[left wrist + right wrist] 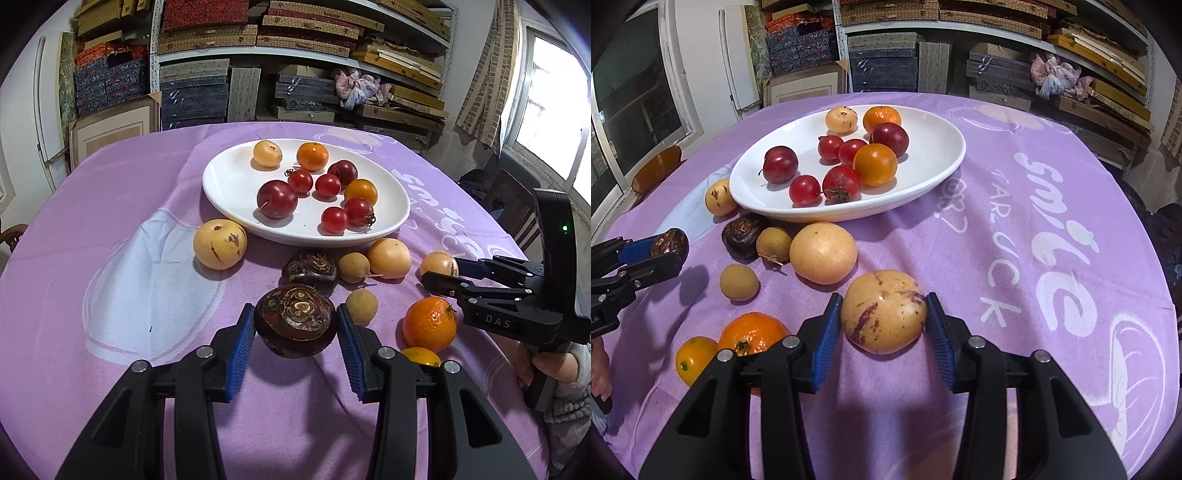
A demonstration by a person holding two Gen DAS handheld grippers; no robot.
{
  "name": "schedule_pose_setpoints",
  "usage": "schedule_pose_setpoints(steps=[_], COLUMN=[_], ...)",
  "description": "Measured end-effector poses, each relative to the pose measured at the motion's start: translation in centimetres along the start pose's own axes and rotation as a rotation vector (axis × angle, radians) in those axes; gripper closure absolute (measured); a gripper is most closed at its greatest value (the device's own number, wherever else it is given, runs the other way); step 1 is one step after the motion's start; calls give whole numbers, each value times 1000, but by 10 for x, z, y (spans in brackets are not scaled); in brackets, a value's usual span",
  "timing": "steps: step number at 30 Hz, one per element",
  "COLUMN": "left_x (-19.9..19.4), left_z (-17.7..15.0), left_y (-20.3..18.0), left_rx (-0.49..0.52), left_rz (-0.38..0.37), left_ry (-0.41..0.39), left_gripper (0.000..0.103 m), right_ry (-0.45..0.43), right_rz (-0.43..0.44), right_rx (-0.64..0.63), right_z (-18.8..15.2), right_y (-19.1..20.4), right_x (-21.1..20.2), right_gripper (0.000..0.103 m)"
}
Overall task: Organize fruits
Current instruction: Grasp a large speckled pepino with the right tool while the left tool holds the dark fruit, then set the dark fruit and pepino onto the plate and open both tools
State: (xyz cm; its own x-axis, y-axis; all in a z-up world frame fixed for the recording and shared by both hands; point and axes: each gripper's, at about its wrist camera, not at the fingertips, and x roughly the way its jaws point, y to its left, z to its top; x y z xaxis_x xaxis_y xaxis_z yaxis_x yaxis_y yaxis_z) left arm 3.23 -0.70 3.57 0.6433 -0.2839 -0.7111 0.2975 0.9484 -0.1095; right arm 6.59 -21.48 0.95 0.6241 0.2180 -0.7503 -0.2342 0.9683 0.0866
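On the left of the purple-clothed surface (pixel 110 229) a large pale yellow fruit (pixel 219 244) lies just beside the rim of the white plate (pixel 229 184). The plate carries red plums, small tomatoes, an orange and a yellow fruit. The left gripper (pixel 295 321) has its jaws closed onto a dark brown water chestnut (pixel 295 320), both blue pads touching its sides. A second water chestnut (pixel 310 266) sits just behind it, near the plate. Right of these lie two small tan longans (pixel 354 267), a round yellow fruit (pixel 389 258) and a mandarin (pixel 430 324). Farther right, the right gripper (pixel 883 317) has its jaws closed against a speckled yellow melon (pixel 883 312), the pads touching both of its sides as it rests on the cloth.
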Motion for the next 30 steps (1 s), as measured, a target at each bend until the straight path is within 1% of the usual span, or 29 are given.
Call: schedule_pose_setpoints(steps=[4,7,10,13,16,19,22,26,29,30], left_x=[-5,-9,-9,2,26,51,73,97,109,111], left_z=[2,17,48,85,109,121,128,133,133,134], left_y=[1,-2,-9,-9,-2,9,19,32,40,43], left_rx=[-6,19,75,77,45,8,-8,-23,-42,-44], left_rz=[-12,-1,28,56,83,103,122,130,125,130], left_ry=[-13,-29,-52,-69,-58,-26,1,38,47,44], left_gripper=[58,58,58,58,58,58,58,58,57,54], right_ry=[-35,-105,-149,-179,-171,-142,-109,-67,-51,-50], right_rz=[20,28,25,4,3,1,-5,-18,-28,-25], right_rx=[30,39,14,-12,-4,3,6,2,1,3], right_z=[-5,1,31,71,101,119,131,140,142,142], right_y=[-6,-6,-3,0,2,6,9,13,13,12], right_x=[-15,-40,-60,-67,-52,-24,8,43,59,61], right_gripper=[58,58,59,59,59,59,59,59,58,58])
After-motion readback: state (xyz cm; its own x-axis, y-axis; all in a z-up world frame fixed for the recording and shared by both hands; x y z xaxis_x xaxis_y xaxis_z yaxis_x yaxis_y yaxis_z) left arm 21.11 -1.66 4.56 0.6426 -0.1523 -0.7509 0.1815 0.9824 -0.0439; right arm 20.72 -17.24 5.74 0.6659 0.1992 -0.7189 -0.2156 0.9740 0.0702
